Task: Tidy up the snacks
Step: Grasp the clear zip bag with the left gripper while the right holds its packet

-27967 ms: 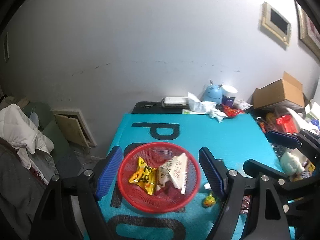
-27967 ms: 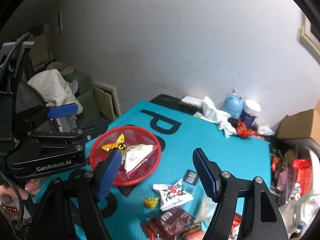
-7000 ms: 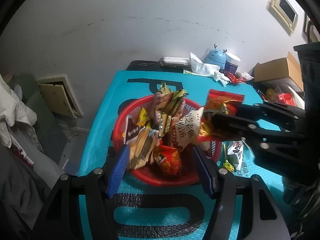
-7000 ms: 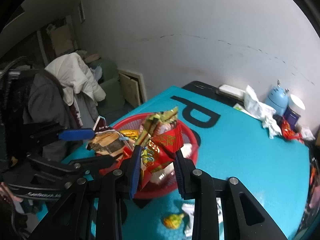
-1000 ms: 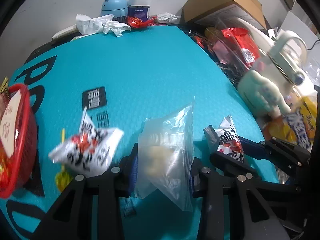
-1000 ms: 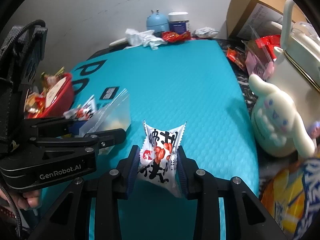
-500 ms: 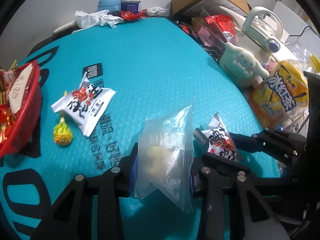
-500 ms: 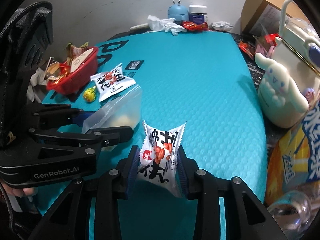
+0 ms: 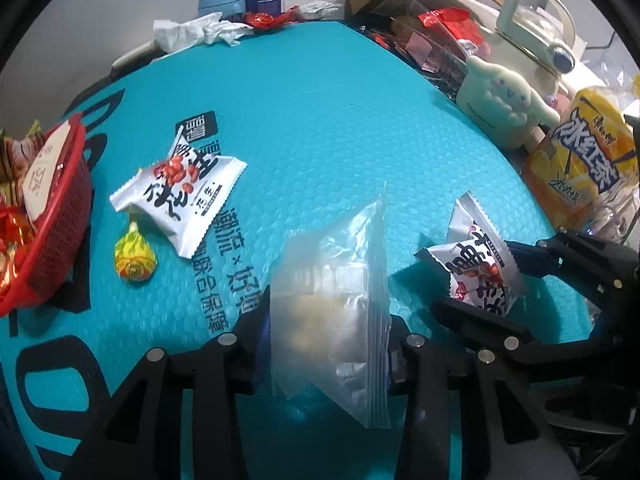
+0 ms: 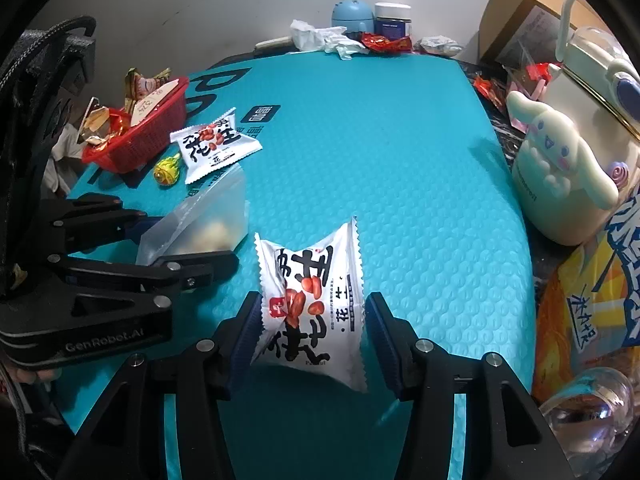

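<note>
My left gripper (image 9: pixel 326 332) is shut on a clear plastic bag (image 9: pixel 332 300) of pale snacks, held upright over the teal mat (image 9: pixel 320 120); its jaws are just starting to open. My right gripper (image 10: pixel 310 320) is opening around a white peanut packet (image 10: pixel 312 292), and its blue pads stand slightly off the packet's sides. To the left, a red basket (image 10: pixel 148 140) is piled with wrapped snacks. A second white peanut packet (image 9: pixel 180 188) and a yellow wrapped candy (image 9: pixel 134 256) lie on the mat beside it.
A cream plush-shaped figure (image 10: pixel 560 160) and a yellow drink bottle (image 9: pixel 588 160) stand along the mat's right edge, with a glass (image 10: pixel 592 412) nearer me. At the back are a cardboard box (image 10: pixel 528 12), crumpled tissue (image 10: pixel 320 40) and a blue gadget (image 10: pixel 352 12).
The right jaws have spread and the peanut packet now sits loose between them. Both grippers have shifted across the mat, which brings the red basket into view.
</note>
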`<state>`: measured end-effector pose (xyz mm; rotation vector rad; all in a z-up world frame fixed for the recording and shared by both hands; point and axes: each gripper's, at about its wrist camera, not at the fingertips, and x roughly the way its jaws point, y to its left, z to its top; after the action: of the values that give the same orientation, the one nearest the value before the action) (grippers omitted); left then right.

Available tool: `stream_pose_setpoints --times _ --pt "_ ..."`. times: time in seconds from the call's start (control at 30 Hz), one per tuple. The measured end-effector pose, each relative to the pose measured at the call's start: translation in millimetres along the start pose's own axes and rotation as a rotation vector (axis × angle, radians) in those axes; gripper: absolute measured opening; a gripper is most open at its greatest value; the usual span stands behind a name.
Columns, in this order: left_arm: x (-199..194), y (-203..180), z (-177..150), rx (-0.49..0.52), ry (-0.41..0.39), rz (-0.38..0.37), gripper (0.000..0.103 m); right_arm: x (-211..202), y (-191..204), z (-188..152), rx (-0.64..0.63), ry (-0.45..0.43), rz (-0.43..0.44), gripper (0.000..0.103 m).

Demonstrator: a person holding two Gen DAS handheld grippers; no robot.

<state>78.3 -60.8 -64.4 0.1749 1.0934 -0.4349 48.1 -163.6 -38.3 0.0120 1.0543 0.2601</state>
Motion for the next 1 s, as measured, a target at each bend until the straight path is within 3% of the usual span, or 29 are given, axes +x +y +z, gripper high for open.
stream_pose_setpoints --times 0.03,0.07,0.2,0.57,0.8,1.0 --pt "0.3 -0.5 0.1 0.005 -0.007 0.005 0.040 -0.1 0.1 -0.2 -0.001 -0.006 -0.007 0.050" --pt "0.7 -1.4 -0.4 0.012 -0.022 0.010 0.040 -0.3 0.2 -0.4 -0.007 -0.011 -0.020 0.040" --pt "0.7 -0.2 -0.8 0.011 -0.031 0.009 0.040 -2.4 -2.1 -1.0 0.000 -0.025 -0.008 0.037" --pt "-14.5 3.5 -9.3 -0.031 -0.037 -0.064 0.039 -13.2 2.1 -1.1 -0.008 -0.047 0.034 0.037" --pt "-35.0 3.5 -15.3 -0.043 -0.074 -0.066 0.039 -23.3 8.6 -1.0 0.013 -0.059 0.119 0.037" --pt "-53.1 6.8 -20.4 -0.056 -0.109 -0.072 0.039 -35.7 16.4 -2.9 0.006 -0.083 0.136 0.037"
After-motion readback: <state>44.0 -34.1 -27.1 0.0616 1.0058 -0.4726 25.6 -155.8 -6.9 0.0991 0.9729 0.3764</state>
